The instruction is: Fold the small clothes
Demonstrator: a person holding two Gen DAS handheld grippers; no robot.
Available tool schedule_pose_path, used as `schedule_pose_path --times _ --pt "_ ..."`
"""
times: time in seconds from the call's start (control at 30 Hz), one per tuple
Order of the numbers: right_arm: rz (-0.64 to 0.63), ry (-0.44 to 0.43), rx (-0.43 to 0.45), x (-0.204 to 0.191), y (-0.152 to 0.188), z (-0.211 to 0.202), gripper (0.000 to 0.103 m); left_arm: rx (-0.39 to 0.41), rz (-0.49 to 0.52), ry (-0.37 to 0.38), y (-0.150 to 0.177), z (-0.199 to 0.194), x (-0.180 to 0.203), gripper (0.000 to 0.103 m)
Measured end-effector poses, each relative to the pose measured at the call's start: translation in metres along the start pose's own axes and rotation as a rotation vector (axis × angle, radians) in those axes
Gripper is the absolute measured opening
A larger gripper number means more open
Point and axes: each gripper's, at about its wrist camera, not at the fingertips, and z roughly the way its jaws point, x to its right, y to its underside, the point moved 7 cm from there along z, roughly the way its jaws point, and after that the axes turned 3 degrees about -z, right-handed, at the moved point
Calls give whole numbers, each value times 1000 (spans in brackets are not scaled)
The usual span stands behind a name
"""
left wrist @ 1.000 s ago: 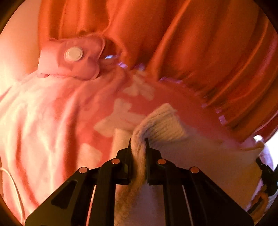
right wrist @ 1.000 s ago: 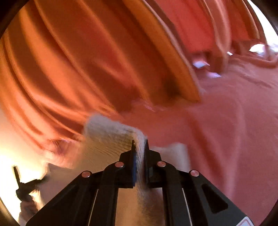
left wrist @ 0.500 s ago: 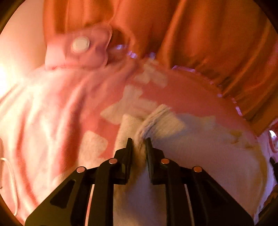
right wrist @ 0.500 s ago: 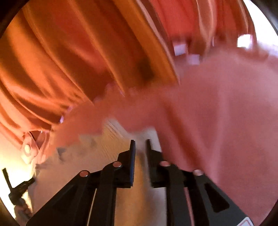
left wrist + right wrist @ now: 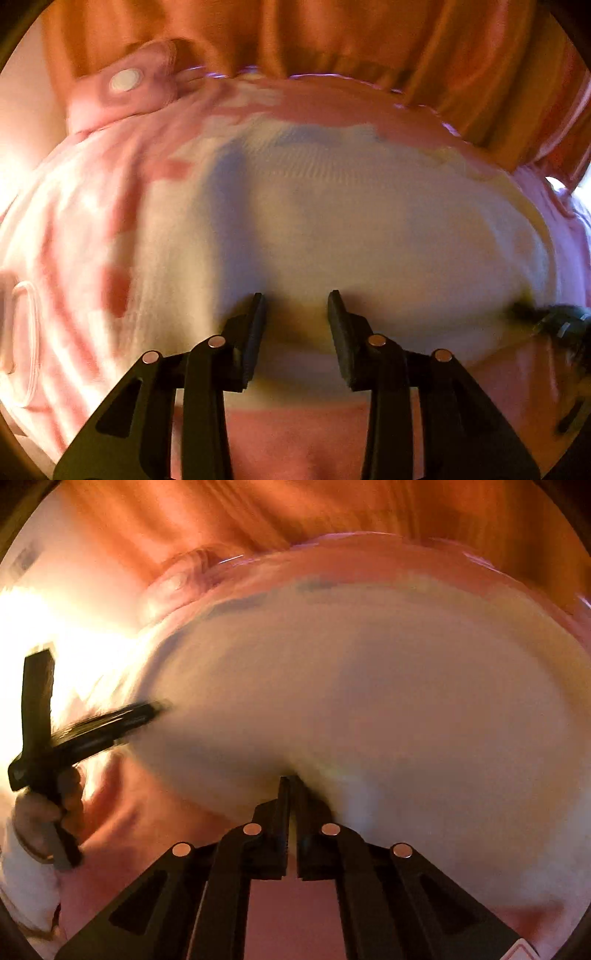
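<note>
A cream knitted garment [image 5: 332, 206] lies spread flat on the pink bed surface [image 5: 295, 439]. My left gripper [image 5: 295, 306] is open, its jaws apart over the garment's near edge, holding nothing. In the right wrist view the same garment [image 5: 369, 686] fills the middle. My right gripper [image 5: 293, 786] is shut on its near edge. The left gripper [image 5: 110, 723] also shows there at the garment's left end, held by a hand.
A pink and white patterned blanket [image 5: 74, 229] lies to the left under the garment. A pink pouch with a white round button [image 5: 125, 81] sits at the far left. Orange curtains [image 5: 332, 33] hang behind the bed.
Both grippers lowered the lifted garment onto the bed, where it now lies flat. My left gripper opened and let go of its edge. The right gripper stays shut on it.
</note>
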Motion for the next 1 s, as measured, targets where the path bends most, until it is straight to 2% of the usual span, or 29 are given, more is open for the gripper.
schedule_pose_path --times 0.03,0.07,0.13,0.17,0.2,0.23,0.27,0.3,0.37,0.43,0.47,0.5,0.53,0.57,0.6,0.63,0.7,0.77,0.8,0.83,0.87,0.93,1.0 --pt "120 -48 11 25 4 -13 0 2 -8 -10 -1 -3 -12 33" --pt "191 5 38 54 7 -31 0 5 -26 1 -2 -9 -20 31" --pt "129 201 86 76 1 -54 2 1 -62 22 -9 -16 -34 32" --pt "122 222 132 80 -12 -66 7 6 -71 10 -16 -18 -37 39" --pt "133 209 156 82 -21 -70 19 22 -74 -5 -25 -18 -38 41" --pt "137 195 195 83 -37 -74 23 50 -71 -17 -38 -17 -36 45" --pt "126 183 232 80 -53 -75 36 73 -70 -11 -52 -13 -31 57" --pt "114 184 263 80 -70 -73 53 86 -73 7 -64 -9 -26 64" --pt "100 198 289 82 -99 -61 67 96 -120 37 -88 4 -15 77" --pt "124 205 277 94 -125 -32 69 69 -130 80 -107 28 -2 86" --pt "161 209 239 105 -133 -13 71 53 -134 59 -113 42 -2 86" --pt "186 214 208 108 -135 2 71 39 -141 42 -116 52 -3 85" --pt "206 201 181 110 -136 15 70 26 -154 38 -118 63 -7 74" --pt "228 157 162 111 -136 24 55 16 -163 60 -118 69 -7 46" --pt "238 131 172 106 -133 25 23 -4 -167 65 -118 75 -8 30" --pt "246 88 197 100 -134 19 10 -13 -165 75 -119 76 -8 10" --pt "260 -9 322 91 -142 -13 11 41 -157 89 -127 64 -12 10" --pt "246 14 423 95 -148 -44 10 95 -156 89 -137 50 -18 9" --pt "251 29 427 102 -146 -44 10 114 -171 86 -142 47 -23 9" --pt "255 66 393 112 -146 -33 10 114 -172 76 -144 51 -25 10" --pt "265 124 302 128 -139 -7 10 97 -165 60 -143 59 -26 10" --pt "300 127 183 139 -126 31 10 17 -143 22 -134 90 -26 10" --pt "310 123 229 135 -127 22 10 18 -136 0 -130 100 -25 10"
